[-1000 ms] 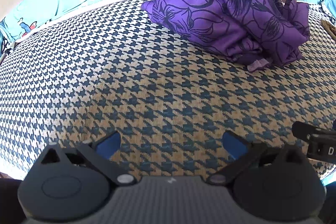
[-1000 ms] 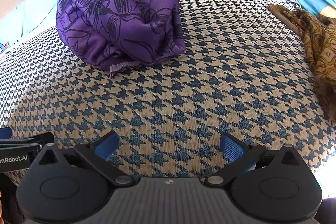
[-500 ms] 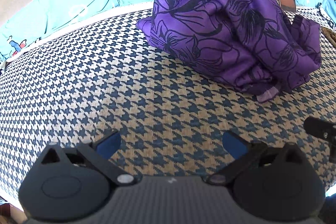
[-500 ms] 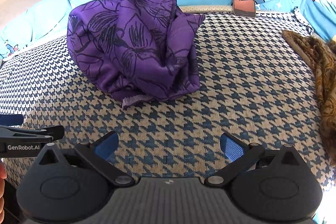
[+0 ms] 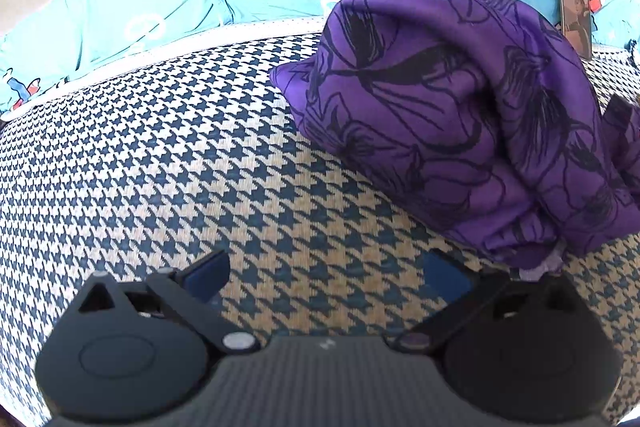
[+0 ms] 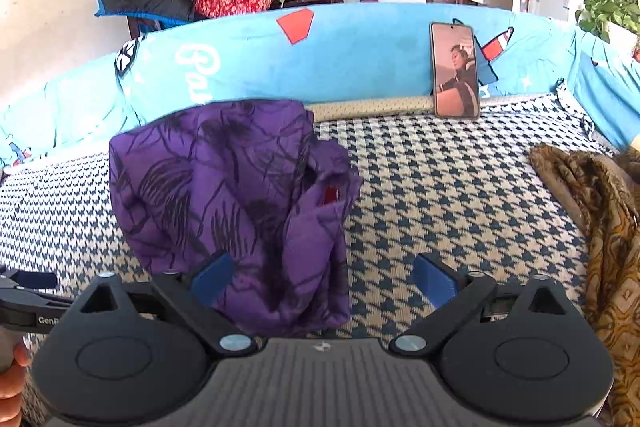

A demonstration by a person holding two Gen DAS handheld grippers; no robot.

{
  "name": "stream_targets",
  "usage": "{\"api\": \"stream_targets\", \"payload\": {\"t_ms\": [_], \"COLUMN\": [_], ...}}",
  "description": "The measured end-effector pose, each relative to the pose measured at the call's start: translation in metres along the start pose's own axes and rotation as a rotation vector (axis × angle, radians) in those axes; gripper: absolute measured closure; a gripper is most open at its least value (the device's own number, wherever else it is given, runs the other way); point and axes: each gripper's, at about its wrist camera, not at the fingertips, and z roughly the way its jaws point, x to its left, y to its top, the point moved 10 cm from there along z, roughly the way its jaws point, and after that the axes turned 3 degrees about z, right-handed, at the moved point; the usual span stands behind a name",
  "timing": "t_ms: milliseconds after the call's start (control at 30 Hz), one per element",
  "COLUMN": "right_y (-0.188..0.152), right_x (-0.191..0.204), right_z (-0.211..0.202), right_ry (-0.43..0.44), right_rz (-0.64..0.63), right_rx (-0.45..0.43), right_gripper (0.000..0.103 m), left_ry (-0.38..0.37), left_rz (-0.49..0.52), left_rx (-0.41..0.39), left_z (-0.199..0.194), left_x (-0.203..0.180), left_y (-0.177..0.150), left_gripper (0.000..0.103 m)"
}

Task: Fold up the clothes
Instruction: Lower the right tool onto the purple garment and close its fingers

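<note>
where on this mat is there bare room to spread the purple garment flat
Bare mat left of the purple garment, and between it and the brown cloth. Crowded along the back by the phone and at the cloth.

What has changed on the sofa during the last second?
Both tongs, left and right, moved forward to the purple garment, open, gripping nothing. The right view also tilted up, showing the room. The garment, the phone and the brown cloth stayed put.

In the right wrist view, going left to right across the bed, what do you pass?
Purple floral garment → phone propped against the blue cushion → brown patterned cloth at the right edge.
</note>
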Motion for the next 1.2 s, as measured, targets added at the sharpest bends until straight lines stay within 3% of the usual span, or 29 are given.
{"api": "stream_targets", "payload": {"t_ms": [100, 167, 267, 400, 500, 567, 633, 700, 733, 767, 967, 1067, 1200], "right_y": [0.021, 0.033, 0.046, 0.057, 0.062, 0.064, 0.062, 0.058, 0.056, 0.054, 0.048, 0.049, 0.047], "right_x": [0.001, 0.006, 0.010, 0.010, 0.011, 0.014, 0.017, 0.021, 0.024, 0.026, 0.036, 0.041, 0.058], "right_z": [0.006, 0.016, 0.031, 0.052, 0.063, 0.070, 0.080, 0.089, 0.091, 0.093, 0.087, 0.072, 0.046], "right_ry": [0.013, 0.036, 0.058, 0.102, 0.152, 0.163, 0.148, 0.144, 0.150, 0.154, 0.145, 0.169, 0.250], "right_rz": [0.016, 0.020, 0.035, 0.110, 0.175, 0.186, 0.182, 0.172, 0.164, 0.154, 0.085, 0.072, 0.022], "right_rx": [-0.049, -0.063, -0.081, -0.104, -0.109, -0.115, -0.107, -0.090, -0.088, -0.088, -0.129, -0.161, -0.197], "right_gripper": [0.022, 0.042, 0.057, 0.056, 0.042, 0.025, 0.024, 0.025, 0.031, 0.039, 0.077, 0.087, 0.091], "left_ry": [-0.016, -0.029, -0.025, 0.005, -0.028, -0.041, -0.047, -0.048, -0.046, -0.043, 0.023, 0.016, -0.002], "left_rz": [-0.027, -0.042, -0.042, -0.041, -0.073, -0.086, -0.093, -0.105, -0.117, -0.127, -0.134, -0.171, -0.205], "left_rx": [-0.004, -0.018, -0.045, -0.084, -0.083, -0.082, -0.083, -0.081, -0.088, -0.097, -0.166, -0.186, -0.213], "left_z": [0.002, 0.004, 0.003, -0.003, -0.001, 0.000, -0.001, 0.001, -0.001, -0.003, -0.015, -0.019, -0.024], "left_x": [0.002, 0.003, 0.002, 0.000, 0.002, 0.001, 0.001, 0.002, 0.005, 0.007, 0.023, 0.032, 0.038], "left_y": [0.002, 0.005, 0.007, 0.009, 0.011, 0.011, 0.012, 0.013, 0.013, 0.014, 0.022, 0.025, 0.028], "left_gripper": [0.000, 0.000, 0.002, 0.023, 0.035, 0.041, 0.038, 0.018, 0.005, 0.000, 0.000, 0.000, 0.000]}}
